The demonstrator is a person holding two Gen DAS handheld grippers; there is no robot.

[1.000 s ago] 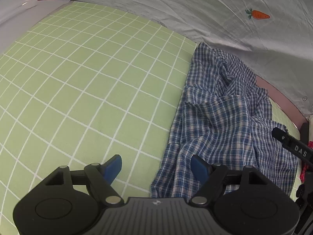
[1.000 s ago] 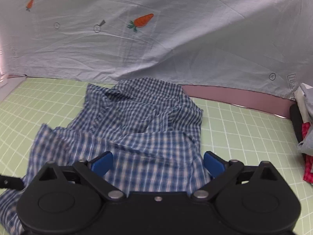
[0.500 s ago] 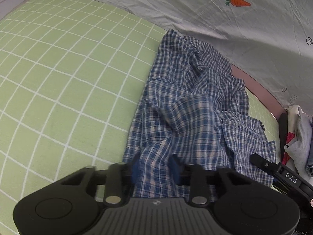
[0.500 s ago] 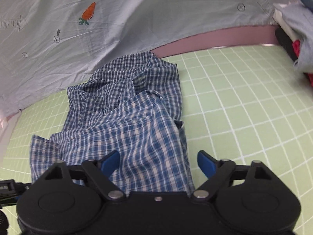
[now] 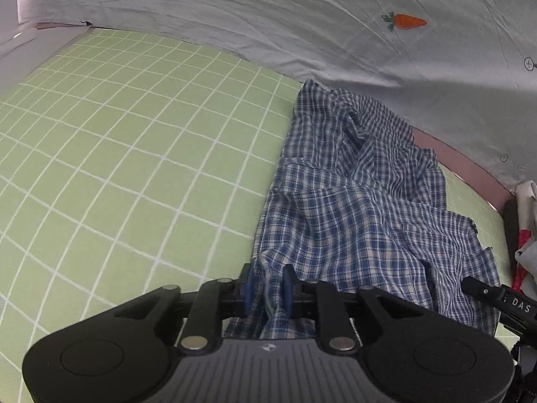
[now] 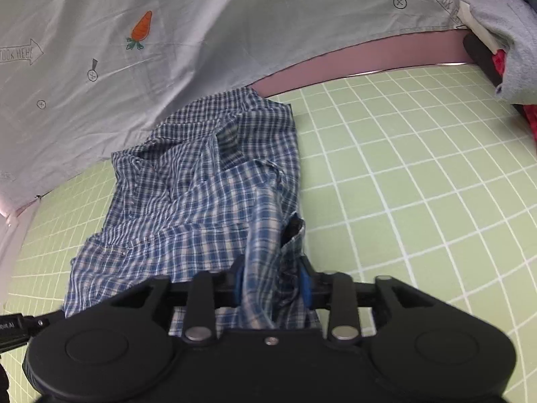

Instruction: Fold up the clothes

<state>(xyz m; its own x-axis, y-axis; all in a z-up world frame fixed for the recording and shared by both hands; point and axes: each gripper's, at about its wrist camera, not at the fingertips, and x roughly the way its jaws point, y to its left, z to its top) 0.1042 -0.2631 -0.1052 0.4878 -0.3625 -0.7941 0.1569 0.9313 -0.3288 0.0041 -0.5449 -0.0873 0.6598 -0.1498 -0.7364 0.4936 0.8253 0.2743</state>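
The plaid shirt [image 5: 362,208] lies crumpled on the green grid mat [image 5: 117,154], its far end against the grey sheet [image 5: 235,13] that hangs behind and carries a carrot print [image 5: 407,21].

A second ago both grippers stood wide with their blue pads clear of the cloth. Now the left gripper [image 5: 268,288] has a bunched fold of the shirt's near left edge between its pads [image 5: 247,288]; half a second ago those pads were pinched tight on the fabric, and at this moment its jaws are opening, though the cloth between them looks squeezed and touches both pads. The shirt also sits further right in the left wrist view than it did half a second ago, much as it did a second ago.

The right gripper [image 6: 272,285] a second ago hovered over the middle of the shirt with its jaws far apart. It now sits at the shirt's near right edge, and its jaws are closing with a gathered ridge of plaid between the pads [image 6: 304,285], which press on the cloth from both sides. That ridge stands up off the mat, where half a second ago the fabric there lay flatter.

A pile of clothes [image 6: 510,50] sits at the mat's far right edge, well apart from the shirt. The right gripper's black tip [image 5: 483,292] shows low on the right of the left wrist view.
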